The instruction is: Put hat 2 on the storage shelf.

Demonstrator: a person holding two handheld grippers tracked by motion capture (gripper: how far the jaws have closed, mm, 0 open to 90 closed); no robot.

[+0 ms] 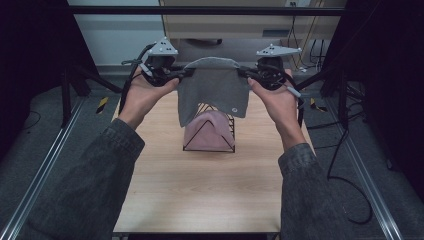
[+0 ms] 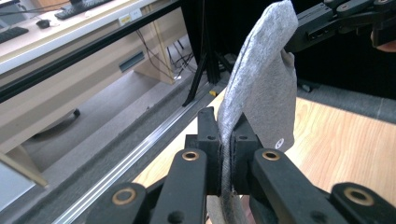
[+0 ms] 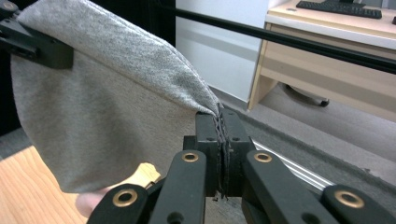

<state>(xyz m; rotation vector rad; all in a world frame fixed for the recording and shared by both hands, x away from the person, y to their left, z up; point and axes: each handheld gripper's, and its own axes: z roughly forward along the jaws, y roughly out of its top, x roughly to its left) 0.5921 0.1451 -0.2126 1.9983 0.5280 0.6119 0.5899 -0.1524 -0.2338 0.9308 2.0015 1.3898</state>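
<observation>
A grey knit cloth (image 1: 212,89) hangs in the air above the far part of the table, stretched between both grippers. My left gripper (image 1: 186,74) is shut on its left edge, and in the left gripper view the cloth (image 2: 266,84) runs down between the closed jaws (image 2: 226,140). My right gripper (image 1: 242,72) is shut on the right edge; the fabric (image 3: 102,102) is pinched at the jaw tips (image 3: 221,119). Below the cloth stands a black wire rack (image 1: 209,131) with a pink cloth (image 1: 211,131) draped on it.
The wooden table (image 1: 200,190) stretches toward me below the rack. A metal rail (image 2: 140,154) runs along the table's side. A desk (image 3: 327,37) stands beyond the table's far edge. Cables (image 1: 345,165) lie on the floor at the right.
</observation>
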